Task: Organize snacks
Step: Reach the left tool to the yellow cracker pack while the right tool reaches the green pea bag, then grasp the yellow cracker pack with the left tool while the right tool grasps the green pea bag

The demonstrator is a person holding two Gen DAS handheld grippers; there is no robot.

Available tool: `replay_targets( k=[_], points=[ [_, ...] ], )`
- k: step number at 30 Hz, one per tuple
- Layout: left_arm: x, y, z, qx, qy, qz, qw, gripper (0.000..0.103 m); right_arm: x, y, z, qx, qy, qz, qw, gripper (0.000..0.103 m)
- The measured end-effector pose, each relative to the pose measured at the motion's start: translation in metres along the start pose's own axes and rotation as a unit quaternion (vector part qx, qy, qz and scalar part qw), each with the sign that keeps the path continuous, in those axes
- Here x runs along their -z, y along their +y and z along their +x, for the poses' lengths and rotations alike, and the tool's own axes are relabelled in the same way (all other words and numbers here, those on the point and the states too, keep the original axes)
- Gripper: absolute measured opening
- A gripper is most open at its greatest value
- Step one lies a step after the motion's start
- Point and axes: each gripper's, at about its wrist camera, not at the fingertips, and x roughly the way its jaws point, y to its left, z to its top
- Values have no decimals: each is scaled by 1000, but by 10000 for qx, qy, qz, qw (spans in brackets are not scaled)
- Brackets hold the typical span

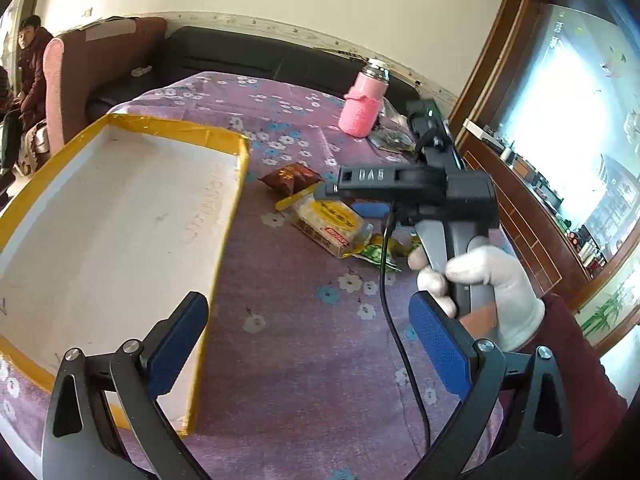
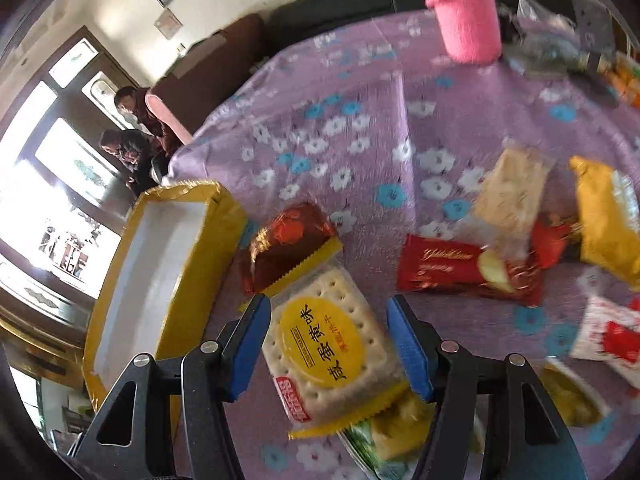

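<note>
Blue pads [image 2: 408, 354] of the right gripper [image 2: 329, 350] sit either side of the cracker pack [image 2: 326, 354], jaws spread with a visible gap on the right and the left pad about at the wrapper edge, so it's straddling, not squeezing, as far as I can tell. That pack lies on the purple cloth [image 2: 360, 92], overlapping a brown snack [image 2: 286, 246] at its far end and a green packet [image 2: 384, 440] at its near end, just right of the yellow-rimmed tray [image 2: 208, 248].

What worries me: the pack is stacked on its neighbours, so closing now could pinch the green packet too or drag the brown one along. The wrapper looks slick and the crackers brittle, so a hard squeeze probably cracks them, and a soft one lets it slip out on the way to the tray. The view is smeared, so the hand seems to be moving; closing mid-sweep could just shove the pack.

Further out, red [image 2: 440, 268], yellow and white packs are scattered to the right.

Left gripper [image 1: 308, 346] hangs wide open and empty over the tray's corner [image 1: 192, 408], so it could block the drop or bump the rim.
</note>
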Motion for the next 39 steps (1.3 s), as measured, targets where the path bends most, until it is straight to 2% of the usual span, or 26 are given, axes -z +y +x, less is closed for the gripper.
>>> replay_targets(
  k=[2, 5, 6, 7, 11, 15, 19, 22, 24, 26, 28, 30, 34, 36, 37, 39],
  points=[
    [-1, 5, -1, -49, -13, -47, 10000, 101, 8, 8, 3, -175, 180, -80, 9997, 60],
    [-2, 10, 3, -65, 32, -103, 9999, 101, 29, 22, -6, -890, 582, -270, 9940, 59],
    [-2, 9, 4, -57, 50, -88, 9999, 101, 35, 24, -15, -1147, 579, -327, 9912, 58],
    [-2, 8, 5, -49, 65, -49, 10000, 101, 38, 23, -25, -1203, 469, -332, 9911, 59],
    [-7, -6, 13, 80, 177, 313, 9993, 101, 50, -3, -77, -679, -434, -225, 9965, 61],
    [-27, -29, 40, 15, 370, 905, 9952, 93, 56, -39, -98, -478, -978, 179, 9939, 66],
    [-51, -31, 85, -168, 837, 959, 9917, 93, 60, -60, -99, -454, -1089, 430, 9921, 66],
    [-61, -28, 111, -268, 1054, 932, 9897, 93, 66, -67, -110, -573, -1250, 410, 9897, 65],
    [-64, -26, 127, -474, 1177, 981, 9871, 93, 68, -66, -111, -601, -1295, 355, 9891, 66],
    [-64, -25, 139, -483, 1363, 992, 9845, 93, 69, -66, -111, -612, -1311, 289, 9891, 66],
    [-63, -30, 144, -629, 1359, 1142, 9821, 93, 70, -64, -112, -660, -1314, 253, 9888, 66],
    [-60, -33, 151, -559, 1563, 1201, 9788, 93, 72, -63, -116, -756, -1344, 218, 9878, 66],
    [-49, -46, 163, -1018, 1609, 1704, 9668, 92, 72, -62, -125, -875, -1502, 196, 9846, 67],
    [-47, -47, 160, -985, 1524, 1712, 9684, 73, 72, -67, -130, -897, -1591, 281, 9828, 68],
    [-48, -46, 157, -1040, 1483, 1697, 9687, 68, 72, -71, -131, -879, -1628, 351, 9821, 68],
    [-49, -43, 152, -988, 1434, 1608, 9715, 68, 70, -81, -133, -756, -1713, 508, 9810, 68]
  ],
)
